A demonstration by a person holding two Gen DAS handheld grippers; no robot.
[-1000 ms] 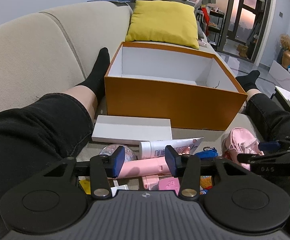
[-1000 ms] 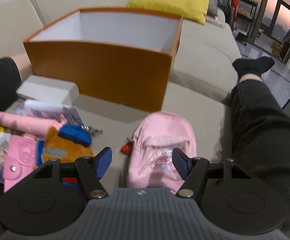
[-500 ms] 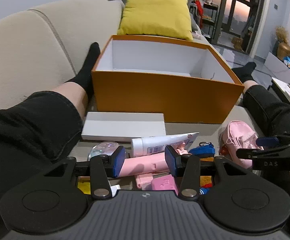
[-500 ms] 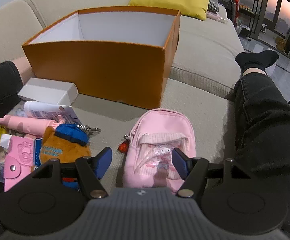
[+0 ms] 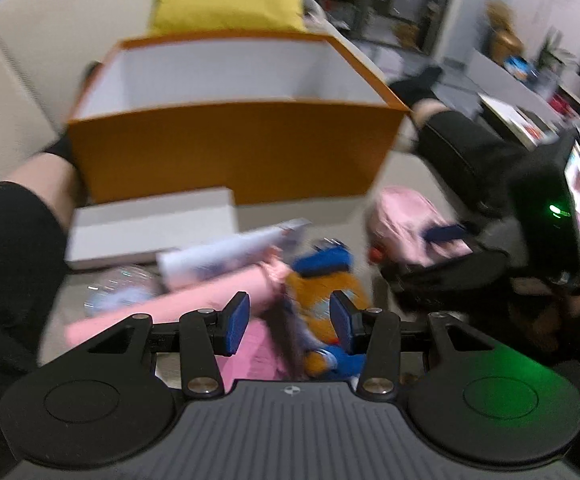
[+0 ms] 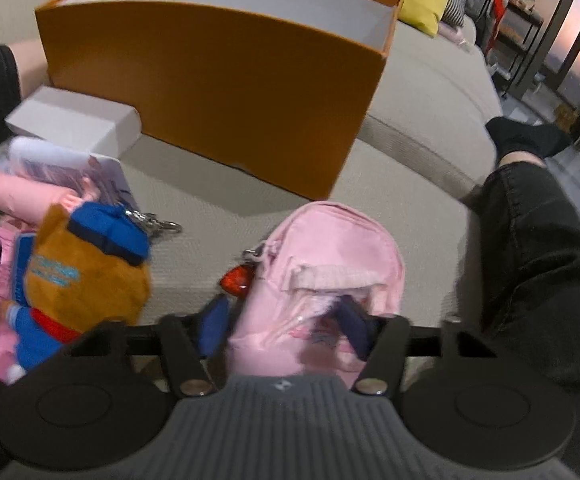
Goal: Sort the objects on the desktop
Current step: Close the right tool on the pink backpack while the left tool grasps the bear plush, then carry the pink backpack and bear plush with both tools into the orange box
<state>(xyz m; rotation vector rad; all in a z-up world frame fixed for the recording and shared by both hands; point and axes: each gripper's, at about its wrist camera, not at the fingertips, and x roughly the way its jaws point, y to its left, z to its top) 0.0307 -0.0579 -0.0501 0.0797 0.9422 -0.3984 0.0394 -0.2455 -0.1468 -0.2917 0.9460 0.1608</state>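
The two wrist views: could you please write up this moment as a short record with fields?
setting: beige sofa, person's legs on either side
container: orange box, open, nothing seen inside
right gripper: jaws have just been closing around the pink mini backpack; one finger presses its front
left gripper: open above the orange and blue plush
other items: white box, white tube, pink cylinder
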